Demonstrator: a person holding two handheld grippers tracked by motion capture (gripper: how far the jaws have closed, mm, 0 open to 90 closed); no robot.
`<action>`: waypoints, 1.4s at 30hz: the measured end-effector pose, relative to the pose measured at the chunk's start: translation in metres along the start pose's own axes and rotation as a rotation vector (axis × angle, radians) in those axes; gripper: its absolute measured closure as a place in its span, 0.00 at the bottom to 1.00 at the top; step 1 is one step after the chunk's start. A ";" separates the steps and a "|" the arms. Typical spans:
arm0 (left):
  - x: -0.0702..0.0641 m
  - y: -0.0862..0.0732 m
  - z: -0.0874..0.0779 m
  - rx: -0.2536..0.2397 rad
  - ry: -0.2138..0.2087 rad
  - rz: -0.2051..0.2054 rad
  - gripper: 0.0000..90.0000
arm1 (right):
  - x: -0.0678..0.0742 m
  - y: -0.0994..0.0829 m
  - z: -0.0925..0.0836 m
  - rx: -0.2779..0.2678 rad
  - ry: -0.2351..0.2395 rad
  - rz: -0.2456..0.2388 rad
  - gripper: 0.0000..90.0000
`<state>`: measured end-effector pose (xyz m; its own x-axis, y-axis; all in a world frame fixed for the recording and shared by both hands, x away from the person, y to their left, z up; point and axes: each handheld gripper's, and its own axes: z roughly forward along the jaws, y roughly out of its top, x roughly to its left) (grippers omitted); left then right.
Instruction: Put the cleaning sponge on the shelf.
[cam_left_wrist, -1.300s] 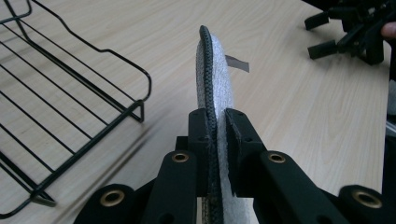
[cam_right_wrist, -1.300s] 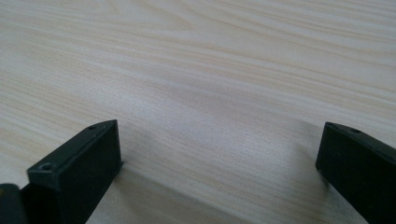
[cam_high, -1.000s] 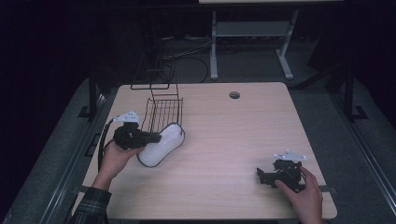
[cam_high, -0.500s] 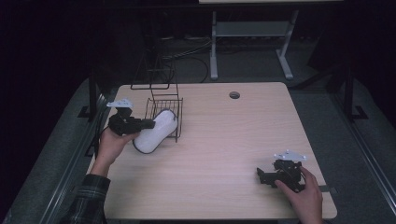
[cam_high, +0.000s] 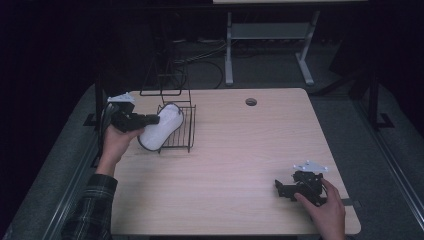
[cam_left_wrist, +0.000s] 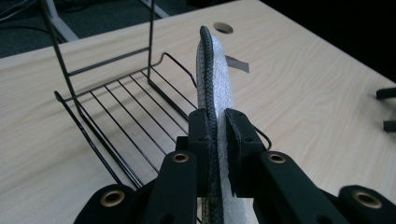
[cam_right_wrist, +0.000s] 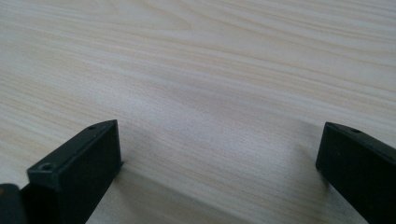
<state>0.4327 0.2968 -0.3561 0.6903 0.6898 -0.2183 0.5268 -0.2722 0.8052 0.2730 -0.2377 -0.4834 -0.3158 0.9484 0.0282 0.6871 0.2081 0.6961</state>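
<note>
Insole (cam_high: 159, 129), white with a dark stitched rim, clamped on edge between the jaws of the left gripper (cam_high: 150, 120) and held over the near-left corner of the black wire rack (cam_high: 186, 131) at the far left of the table (cam_high: 240, 150). In the left gripper view the insole (cam_left_wrist: 215, 88) runs straight out from the narrowly closed jaws, its far tip above the rack's floor wires (cam_left_wrist: 133, 112); whether it touches them cannot be told. Judged from this, pickup and carry are done; lowering into the rack and release remain. Right gripper (cam_high: 289, 190) rests at the near right, well apart, its jaws wide and holding nothing over bare wood.
</note>
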 end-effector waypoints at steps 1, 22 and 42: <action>0.000 0.000 0.000 0.000 0.000 0.000 0.90 | 0.000 0.000 0.000 0.000 0.000 0.000 0.00; 0.036 -0.006 0.035 -0.014 0.021 -0.091 0.90 | 0.000 0.000 0.000 0.000 0.000 0.000 0.00; 0.042 -0.010 0.044 0.021 0.158 -0.071 0.78 | 0.000 0.000 0.000 0.000 0.000 0.000 0.00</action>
<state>0.4783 0.2997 -0.3976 0.5654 0.8042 -0.1832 0.5823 -0.2319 0.7792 0.2731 -0.2377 -0.4834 -0.3157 0.9485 0.0282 0.6870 0.2079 0.6963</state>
